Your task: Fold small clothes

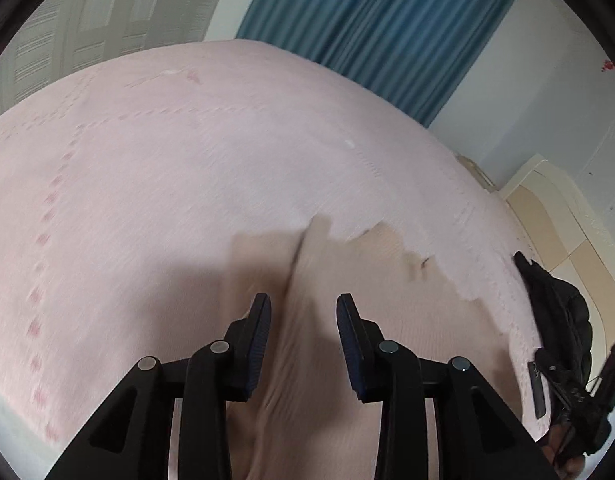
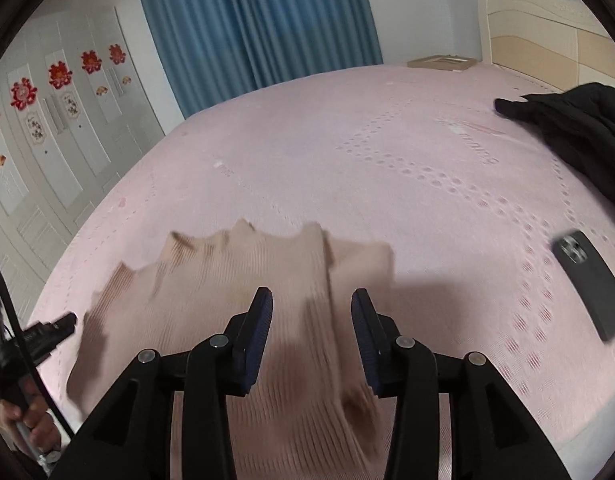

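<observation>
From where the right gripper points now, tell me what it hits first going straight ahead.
Most likely the beige ribbed garment lying on the pink bedspread. The right gripper is open, tilted down at it, with cloth showing between the fingers. Depth is unclear.

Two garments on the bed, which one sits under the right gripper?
The beige ribbed knit, spread directly below the open right gripper. The black garment lies bunched far off, by the headboard.
</observation>
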The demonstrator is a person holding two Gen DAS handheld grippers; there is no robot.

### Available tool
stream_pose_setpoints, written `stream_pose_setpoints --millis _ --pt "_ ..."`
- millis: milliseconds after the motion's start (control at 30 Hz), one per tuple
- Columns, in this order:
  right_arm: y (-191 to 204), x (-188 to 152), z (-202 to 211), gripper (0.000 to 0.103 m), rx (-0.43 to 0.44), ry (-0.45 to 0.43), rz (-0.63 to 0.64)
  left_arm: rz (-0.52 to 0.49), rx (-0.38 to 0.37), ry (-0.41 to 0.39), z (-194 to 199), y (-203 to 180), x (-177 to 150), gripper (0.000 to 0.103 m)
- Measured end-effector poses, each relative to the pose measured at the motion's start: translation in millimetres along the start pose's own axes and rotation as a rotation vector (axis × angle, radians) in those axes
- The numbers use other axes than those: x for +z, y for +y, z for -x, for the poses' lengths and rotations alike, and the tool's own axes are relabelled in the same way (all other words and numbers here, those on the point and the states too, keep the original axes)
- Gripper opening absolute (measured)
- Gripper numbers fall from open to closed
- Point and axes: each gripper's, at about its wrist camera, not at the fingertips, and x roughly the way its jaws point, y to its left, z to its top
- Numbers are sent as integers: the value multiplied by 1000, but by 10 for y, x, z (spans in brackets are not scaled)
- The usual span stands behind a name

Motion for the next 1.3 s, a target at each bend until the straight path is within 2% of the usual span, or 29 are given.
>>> stream_pose_setpoints --millis 133,233,300,333,400,467,533,567,633,667,733,800,933,1000,1100,1167,1233,1300 --pt "102 170 -450 41 -64 56 6 -23 47 52 -444 -144 219 32" --pt "102 158 -810 40 -135 132 3 -19 98 87 -703 -128 195 32" --pt "59 99 -989 40 -159 170 -15 -13 103 99 -791 -91 156 15" --pt "51 64 -1010 30 -157 166 -20 1 110 85 -788 -27 137 7" --pt "71 49 -963 6 -111 138 1 32 76 77 -730 80 150 7" --pt "49 65 -846 6 -6 100 -15 70 54 60 -701 154 178 7" --pt "1 59 -856 6 -27 100 -33 72 50 77 -774 164 188 7" --pt "-34 38 -954 6 -72 139 -40 71 62 89 -815 161 176 8" --pt "-83 25 -1015 6 -84 165 -58 64 75 88 -820 129 164 10" --pt "-62 40 -965 6 -95 145 -51 50 76 87 -800 98 175 11" --pt "15 34 -855 20 -130 120 -22 33 78 75 -726 66 174 17" --pt "113 -2 -678 28 -157 92 4 21 78 46 -616 60 148 26" --pt "455 -158 -230 50 -61 44 66 -15 93 3 -383 101 117 39" --pt "702 -299 -110 51 -8 58 117 -14 107 7 -320 144 102 39" --pt "1075 -624 -109 52 42 109 213 35 85 31 -201 312 49 39" --pt "1247 -763 -218 52 15 148 270 76 51 42 -91 467 -43 40" --pt "1370 -832 -309 52 -59 133 297 100 33 52 -18 570 -131 42" --pt "1415 -761 -396 53 -83 128 278 97 31 71 -16 610 -175 43"
